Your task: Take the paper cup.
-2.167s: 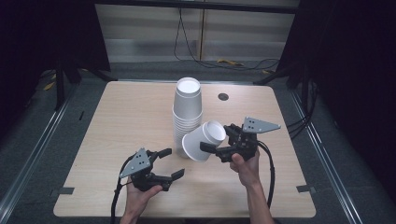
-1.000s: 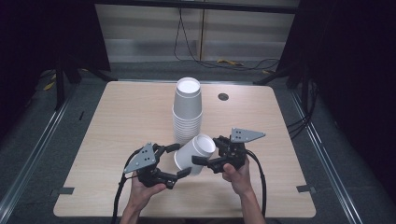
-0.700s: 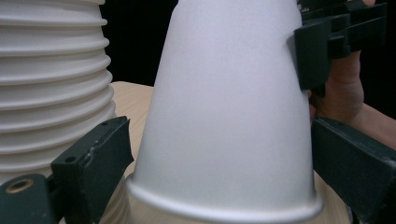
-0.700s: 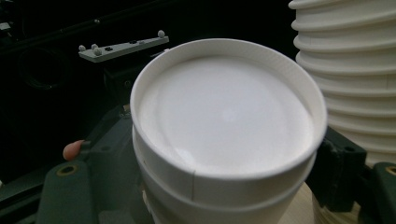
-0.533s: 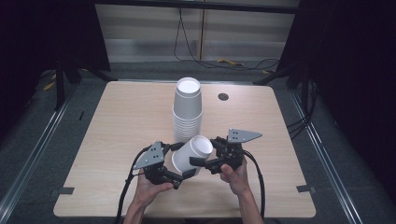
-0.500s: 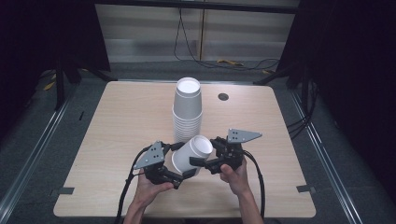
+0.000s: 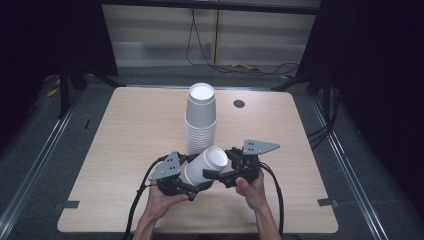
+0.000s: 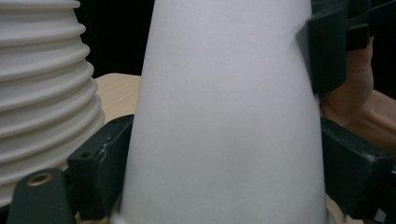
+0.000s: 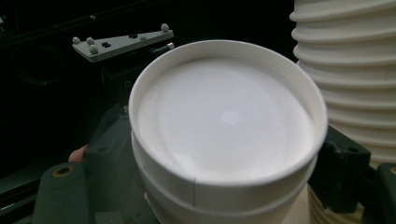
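Grippers left (image 7: 197,186) and right (image 7: 216,174), the left's jaws just closing, both clamp one plain, unlettered white cup (image 7: 206,164).

A lab recording booth: black curtains (image 7: 372,75), floor cables (image 7: 250,67), bare wooden table (image 7: 135,125).

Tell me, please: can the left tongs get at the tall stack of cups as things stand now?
Probably not yet. The left tongs have just been closing on the tilted cup, which the right tongs grip too. The stack stands close behind with free table between, but the jaws are occupied.
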Available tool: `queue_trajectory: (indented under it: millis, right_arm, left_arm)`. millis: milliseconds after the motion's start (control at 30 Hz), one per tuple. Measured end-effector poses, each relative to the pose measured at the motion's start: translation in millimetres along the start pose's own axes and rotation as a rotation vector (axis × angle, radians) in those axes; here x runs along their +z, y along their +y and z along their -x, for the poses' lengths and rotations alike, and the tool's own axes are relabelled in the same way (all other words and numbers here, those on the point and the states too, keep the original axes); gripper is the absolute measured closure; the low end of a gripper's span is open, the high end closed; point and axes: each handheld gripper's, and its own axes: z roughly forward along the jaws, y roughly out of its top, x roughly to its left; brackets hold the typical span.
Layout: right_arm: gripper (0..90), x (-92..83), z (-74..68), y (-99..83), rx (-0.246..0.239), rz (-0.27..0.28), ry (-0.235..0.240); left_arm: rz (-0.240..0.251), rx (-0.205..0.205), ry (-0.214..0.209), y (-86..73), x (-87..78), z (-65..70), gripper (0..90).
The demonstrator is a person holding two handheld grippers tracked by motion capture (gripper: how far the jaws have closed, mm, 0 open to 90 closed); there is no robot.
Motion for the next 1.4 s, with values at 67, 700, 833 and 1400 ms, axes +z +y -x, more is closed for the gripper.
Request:
queue_trajectory:
  millis: [67, 700, 833, 1400]
  right_arm:
    - [20.2, 0.6, 0.3, -0.5, -0.007, -0.004, 0.003]
    - [14.4, -0.9, 0.5, -0.8, -0.016, 0.003, -0.027]
    - [13.8, -2.8, 1.4, -2.4, -0.01, -0.003, -0.035]
    - [13.5, -18.7, 3.3, -5.6, -0.018, -0.039, -0.08]
  left_arm:
    - [-0.006, 0.009, 0.008, -0.1, -0.3, 0.9, 14.3]
    - [-0.047, -0.055, -0.006, -11.9, -10.5, -2.8, 15.4]
    - [-0.055, -0.067, 0.005, -13.2, -14.7, -5.0, 15.4]
    - [-0.119, -0.053, 0.02, -11.7, -23.7, -11.2, 15.9]
